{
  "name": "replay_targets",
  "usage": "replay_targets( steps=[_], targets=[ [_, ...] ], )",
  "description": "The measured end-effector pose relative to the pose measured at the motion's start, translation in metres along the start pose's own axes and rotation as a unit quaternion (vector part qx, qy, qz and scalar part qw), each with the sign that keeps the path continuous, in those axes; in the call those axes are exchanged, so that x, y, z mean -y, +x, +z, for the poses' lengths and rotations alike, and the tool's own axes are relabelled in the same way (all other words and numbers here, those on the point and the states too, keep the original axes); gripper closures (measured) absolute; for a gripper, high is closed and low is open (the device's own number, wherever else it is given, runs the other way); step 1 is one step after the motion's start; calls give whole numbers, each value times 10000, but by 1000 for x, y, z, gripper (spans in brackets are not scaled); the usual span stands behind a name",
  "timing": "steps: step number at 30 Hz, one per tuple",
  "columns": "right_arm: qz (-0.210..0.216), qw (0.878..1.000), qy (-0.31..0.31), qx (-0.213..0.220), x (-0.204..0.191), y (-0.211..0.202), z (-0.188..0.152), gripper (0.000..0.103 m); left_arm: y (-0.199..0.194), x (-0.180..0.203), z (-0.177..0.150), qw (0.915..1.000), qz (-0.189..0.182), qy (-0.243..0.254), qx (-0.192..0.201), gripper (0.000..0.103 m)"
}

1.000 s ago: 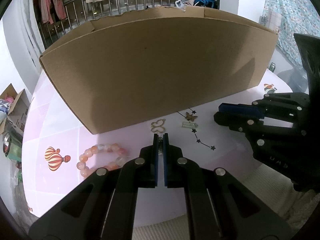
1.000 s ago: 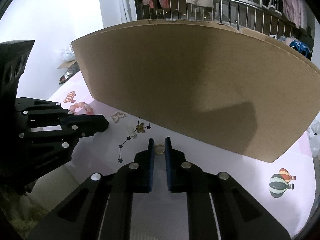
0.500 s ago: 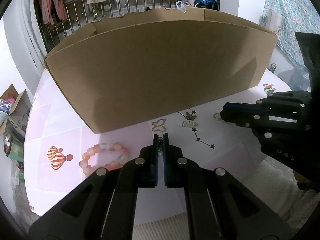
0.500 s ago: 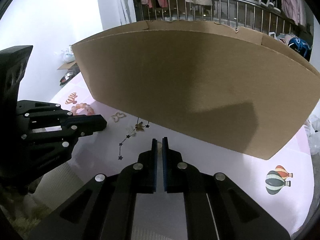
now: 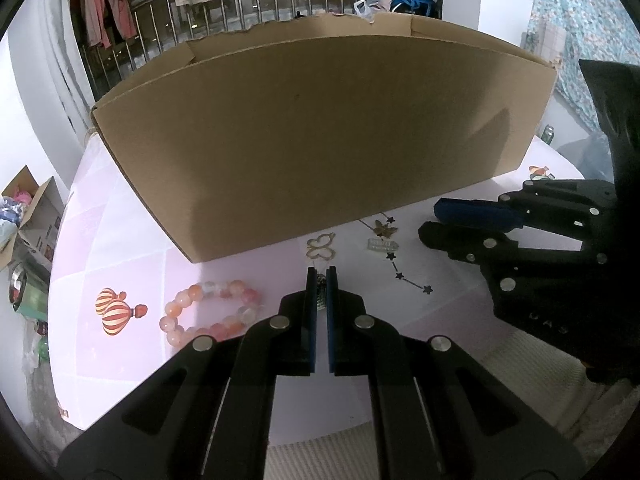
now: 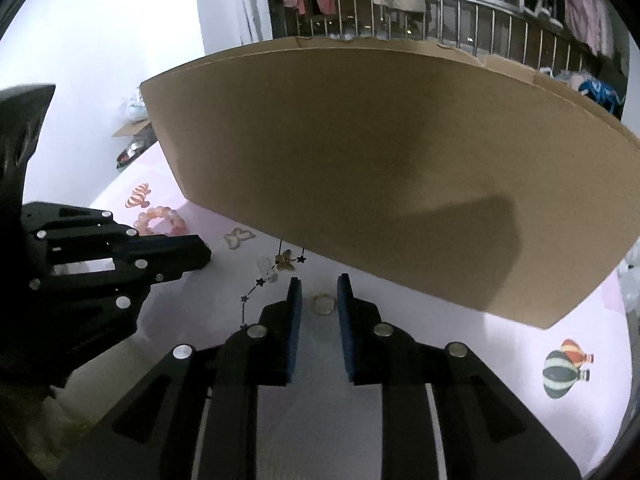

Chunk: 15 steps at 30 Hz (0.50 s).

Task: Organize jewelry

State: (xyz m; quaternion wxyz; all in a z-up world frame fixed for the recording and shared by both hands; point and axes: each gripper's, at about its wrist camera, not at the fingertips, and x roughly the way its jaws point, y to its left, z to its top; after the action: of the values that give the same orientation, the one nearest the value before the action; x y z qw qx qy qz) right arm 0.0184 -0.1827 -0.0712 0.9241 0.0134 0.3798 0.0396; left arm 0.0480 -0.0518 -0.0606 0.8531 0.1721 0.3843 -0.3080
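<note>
A pale pink tablecloth (image 5: 132,248) printed with hot-air balloons covers the table, and a large cardboard box (image 5: 328,136) stands on it before a railing hung with clothes.

From the left wrist view, the left gripper (image 5: 321,280) slants down toward the table, its fingers (image 5: 310,300) pressed nearly together with a small dark trinket (image 5: 321,294) pinched between the pads; what it is cannot be made out. Just ahead of the fingertips lies a gold butterfly charm (image 5: 320,247), near the box's base. Left of the fingers curls a pink bead bracelet (image 5: 212,312). To the right a star chain (image 5: 404,272) runs diagonally away from the box.

From the right wrist view, the right gripper (image 6: 319,288) also tilts downward, and its jaws are opening. A small gold ring (image 6: 323,304) lies flat on the cloth between the pads, touching neither. Left of the fingers the star chain (image 6: 256,292) stretches lengthwise toward the box.
</note>
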Motion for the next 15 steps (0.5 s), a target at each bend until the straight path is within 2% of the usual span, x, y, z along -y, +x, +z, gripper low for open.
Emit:
replay_targets(
  steps=[1, 15],
  targets=[
    [19, 10000, 20, -3, 1, 0, 0, 91, 0, 1, 0, 10000, 0, -3, -3, 100],
    [67, 9998, 176, -59, 7, -4, 1, 92, -1, 1, 0, 10000, 9, 6, 14, 100]
  ],
)
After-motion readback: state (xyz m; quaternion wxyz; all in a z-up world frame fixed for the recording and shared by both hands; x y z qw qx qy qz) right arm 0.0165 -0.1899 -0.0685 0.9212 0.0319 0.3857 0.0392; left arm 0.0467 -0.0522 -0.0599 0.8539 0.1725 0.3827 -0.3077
